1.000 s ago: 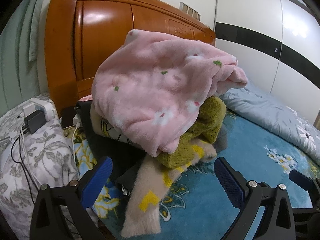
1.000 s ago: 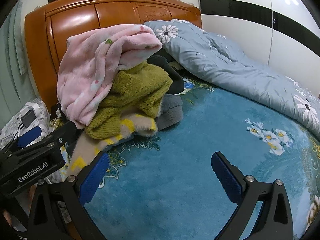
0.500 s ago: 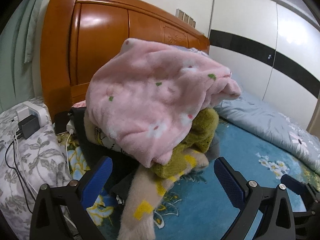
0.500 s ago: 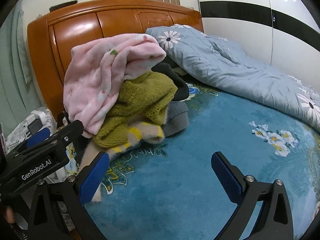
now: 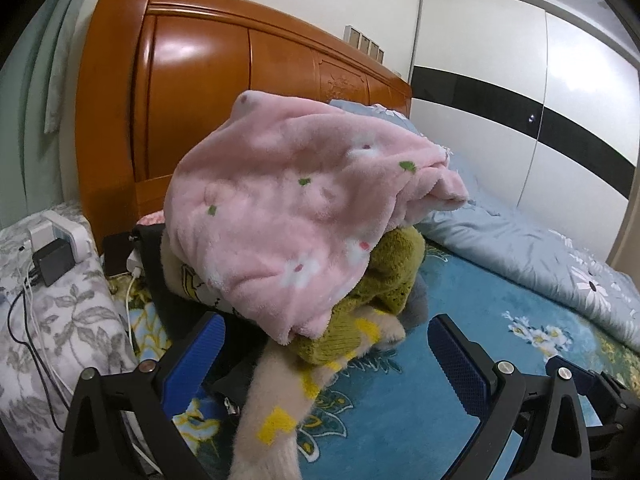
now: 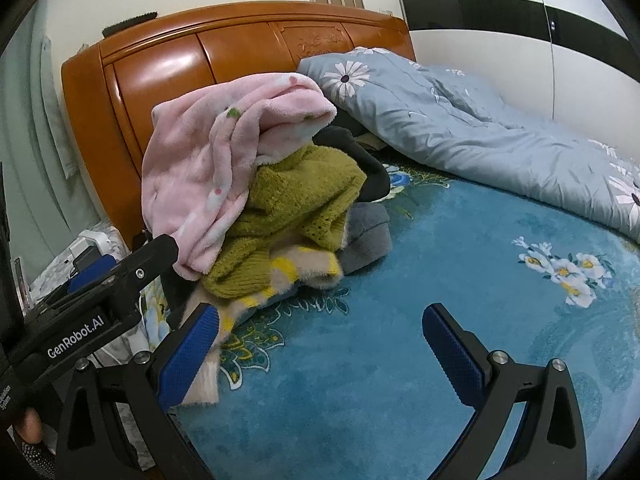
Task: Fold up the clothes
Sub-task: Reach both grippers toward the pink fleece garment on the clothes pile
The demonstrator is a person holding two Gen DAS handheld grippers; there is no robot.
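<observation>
A heap of clothes lies on the bed by the headboard. On top is a pink fleece garment (image 5: 304, 216) (image 6: 216, 160) with small flowers. Under it sit an olive knit sweater (image 5: 384, 280) (image 6: 296, 208), a beige fuzzy piece with yellow patches (image 5: 272, 412) (image 6: 304, 268), a grey garment (image 6: 366, 236) and dark clothes. My left gripper (image 5: 326, 360) hangs open just in front of the heap, the beige sleeve running between its fingers without touching them. My right gripper (image 6: 320, 344) is open over the blue blanket, right of the heap; its left finger is close to the beige piece.
The bed has a blue flowered blanket (image 6: 400, 360), a grey-blue quilt (image 6: 480, 132) bunched at the right, and an orange wooden headboard (image 5: 192, 92). A leaf-print pillow (image 5: 60, 320) with chargers and cables (image 5: 48, 248) lies left. White wardrobe doors (image 5: 560, 92) stand behind.
Both grippers have drawn back and tilted up a little, so the heap sits lower and smaller in view. Both stay open; the clothes have not moved.
</observation>
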